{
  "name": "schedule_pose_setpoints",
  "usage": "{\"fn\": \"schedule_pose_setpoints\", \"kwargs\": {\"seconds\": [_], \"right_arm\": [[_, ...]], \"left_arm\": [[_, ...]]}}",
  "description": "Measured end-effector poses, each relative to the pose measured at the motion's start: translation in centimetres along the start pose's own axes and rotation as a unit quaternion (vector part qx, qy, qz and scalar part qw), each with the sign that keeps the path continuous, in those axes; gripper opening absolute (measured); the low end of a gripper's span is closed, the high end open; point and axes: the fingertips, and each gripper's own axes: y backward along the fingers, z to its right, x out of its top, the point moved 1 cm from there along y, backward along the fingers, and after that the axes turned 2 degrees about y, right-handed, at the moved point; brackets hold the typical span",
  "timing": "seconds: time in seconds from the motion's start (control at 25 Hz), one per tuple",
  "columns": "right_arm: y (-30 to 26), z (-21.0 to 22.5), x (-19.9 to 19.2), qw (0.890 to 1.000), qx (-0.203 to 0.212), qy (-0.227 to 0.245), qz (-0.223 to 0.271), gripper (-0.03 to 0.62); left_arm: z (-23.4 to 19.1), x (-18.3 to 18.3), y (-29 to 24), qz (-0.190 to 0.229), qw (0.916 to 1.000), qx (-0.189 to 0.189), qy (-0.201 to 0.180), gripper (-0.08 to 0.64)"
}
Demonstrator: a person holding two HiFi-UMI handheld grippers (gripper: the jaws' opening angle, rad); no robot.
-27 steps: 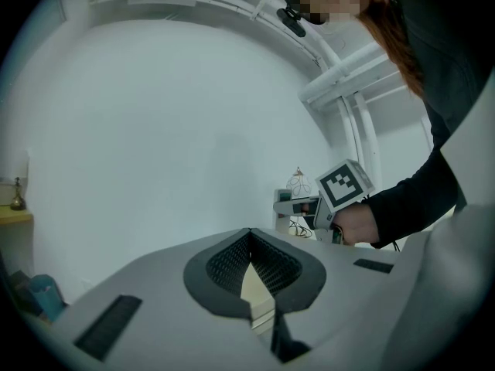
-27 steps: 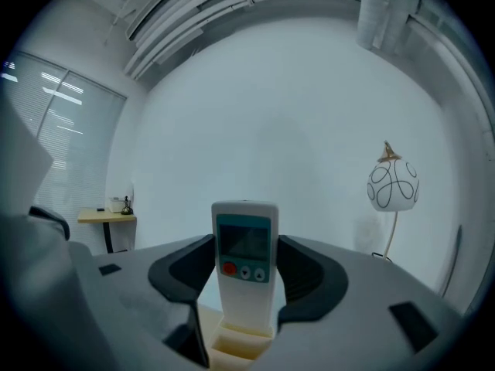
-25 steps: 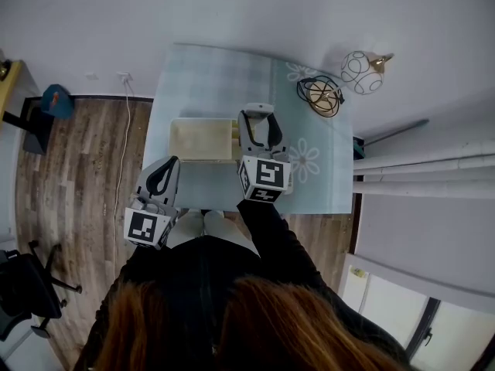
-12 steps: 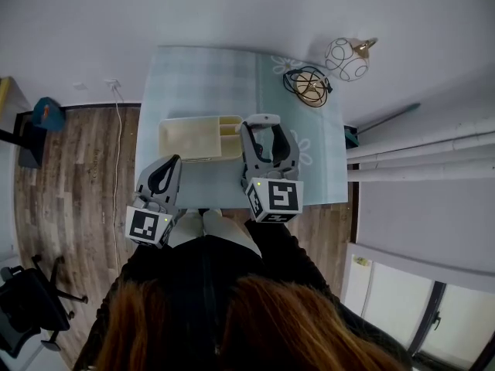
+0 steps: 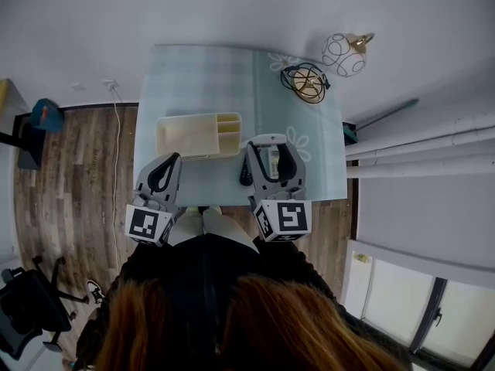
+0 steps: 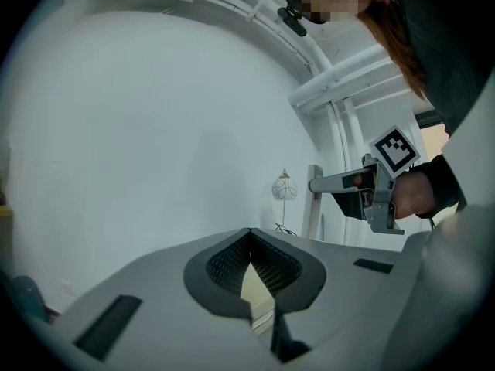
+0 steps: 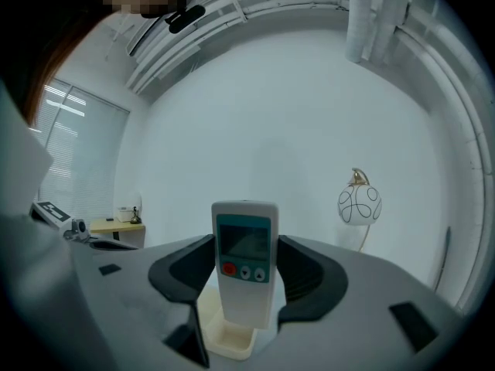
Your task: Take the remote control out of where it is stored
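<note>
Remote control (image 7: 244,263), slim white plastic slab, stands clamped in right hand-held gripper (image 7: 246,252).

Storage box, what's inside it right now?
The box looks empty from the head view. The remote is clamped in the right hand-held gripper; in that gripper's view it covers part of the box.

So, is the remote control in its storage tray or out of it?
Out: the right gripper is shut on the remote control, held clear of the cream tray.
</note>
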Motion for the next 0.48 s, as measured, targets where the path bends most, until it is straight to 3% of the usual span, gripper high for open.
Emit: {"fn": "schedule_pose_setpoints", "kwargs": {"seconds": [0.48], "right_arm": [[3.8,1.2,-1.5,1.000,-0.008,-0.002,-0.021,0.256]], "left_arm": [[-0.7,0.2,0.4,-0.001,1.0000,0.007,-0.004,0.006]]}}
